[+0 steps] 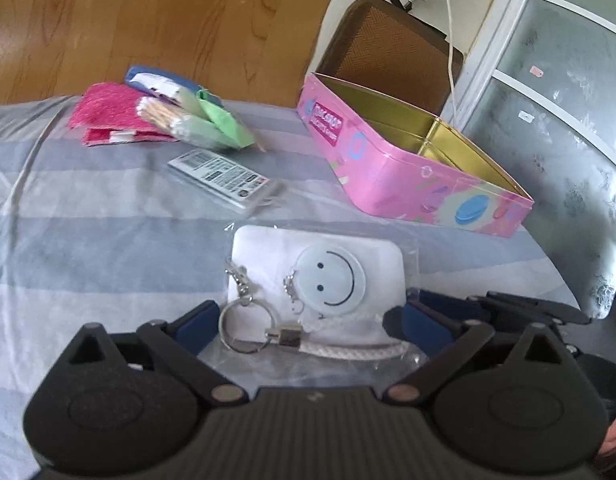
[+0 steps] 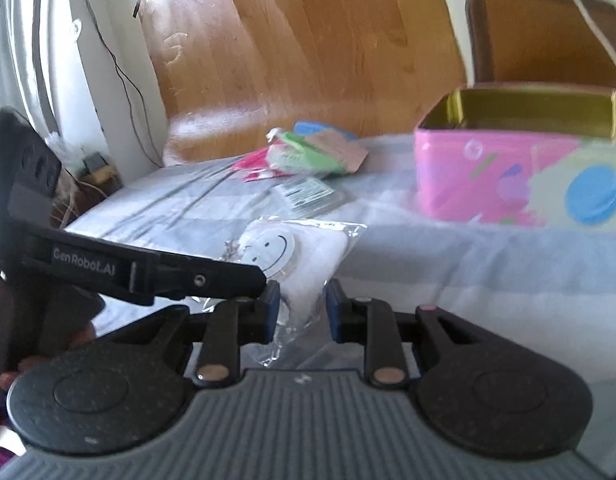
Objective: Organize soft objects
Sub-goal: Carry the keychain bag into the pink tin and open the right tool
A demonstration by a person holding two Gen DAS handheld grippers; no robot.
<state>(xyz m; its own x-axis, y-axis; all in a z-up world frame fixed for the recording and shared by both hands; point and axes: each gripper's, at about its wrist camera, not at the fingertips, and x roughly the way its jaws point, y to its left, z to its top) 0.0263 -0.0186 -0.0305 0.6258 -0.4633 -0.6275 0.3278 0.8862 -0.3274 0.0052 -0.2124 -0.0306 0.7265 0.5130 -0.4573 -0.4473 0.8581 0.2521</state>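
A white soft pouch with a pale blue smiley disc and a keyring, sealed in a clear bag (image 1: 319, 276), lies on the striped bedsheet. My left gripper (image 1: 304, 320) is open, its blue pads either side of the bag's near end. In the right wrist view the same pouch (image 2: 308, 264) sits between my right gripper's (image 2: 302, 308) blue pads, which are close around its near corner; the left gripper's finger (image 2: 212, 276) reaches in from the left. An open pink tin with a gold inside (image 1: 407, 152) stands to the right; it also shows in the right wrist view (image 2: 519, 160).
A pile of pink scrubbers, a green packet and sticks (image 1: 164, 116) lies at the far left of the bed. A flat labelled packet (image 1: 224, 180) lies between the pile and the pouch. A brown chair back (image 1: 387, 48) and a glass cabinet door (image 1: 567, 80) stand behind the tin.
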